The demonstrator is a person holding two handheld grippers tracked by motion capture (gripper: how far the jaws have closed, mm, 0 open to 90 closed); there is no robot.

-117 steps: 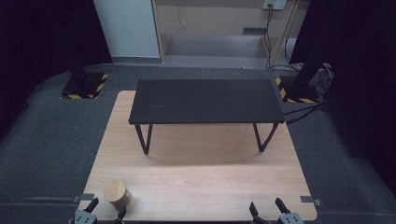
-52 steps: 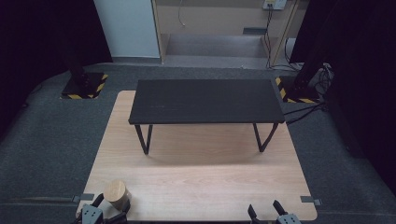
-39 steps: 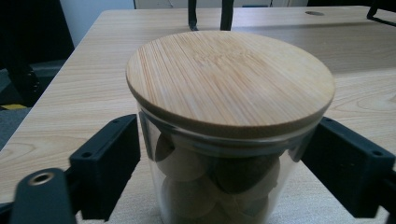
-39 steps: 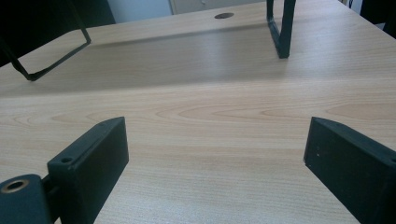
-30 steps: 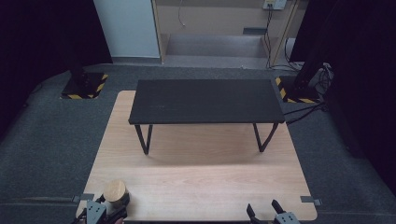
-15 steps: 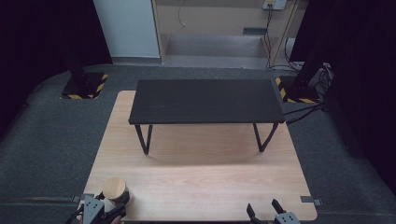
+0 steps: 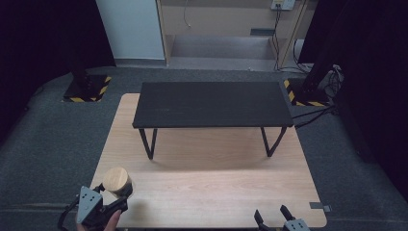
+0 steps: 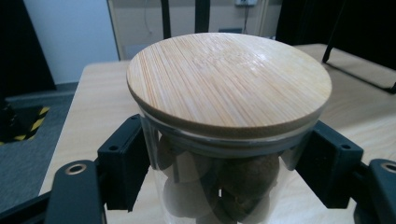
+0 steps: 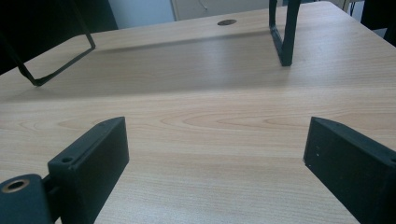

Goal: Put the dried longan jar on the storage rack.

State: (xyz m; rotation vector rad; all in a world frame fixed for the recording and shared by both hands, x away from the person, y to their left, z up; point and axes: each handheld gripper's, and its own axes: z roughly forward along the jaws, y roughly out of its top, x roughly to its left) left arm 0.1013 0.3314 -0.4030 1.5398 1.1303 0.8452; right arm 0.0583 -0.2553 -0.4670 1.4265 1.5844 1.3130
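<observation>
Jar point(image 8: 219, 154) clamped between my left gripper point(image 8: 229, 172) pads, bamboo lid point(image 8: 229, 81) on — grab done, placing left. Right gripper point(image 9: 215, 163) wide, nothing in it — black table point(image 7: 213, 103) well ahead.

Lab: hazard-striped stand bases point(image 7: 87, 89), cables point(image 7: 315, 113)
</observation>
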